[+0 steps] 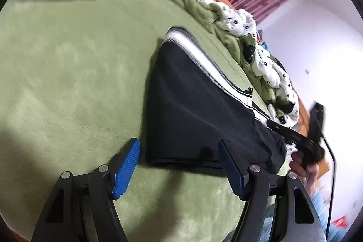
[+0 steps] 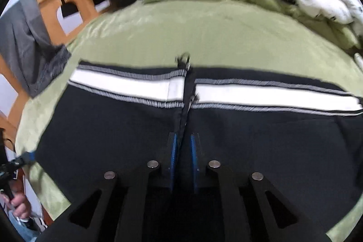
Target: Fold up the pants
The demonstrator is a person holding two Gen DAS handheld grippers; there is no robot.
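Honestly, your right tool (image 2: 182,151) is pinched nearly closed on the pants (image 2: 113,128) lying across the green bed (image 2: 204,33), while your left tool (image 1: 179,165) hangs wide open and empty just beside them, so that one-sided hold could drag the fold crooked.

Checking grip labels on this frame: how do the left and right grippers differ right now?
The left gripper is wide open; the right gripper is nearly shut. The left holds nothing and sits at the edge of the black pants; the right pinches a ridge of the pants' fabric. Both have blue finger pads and point over the green blanket.
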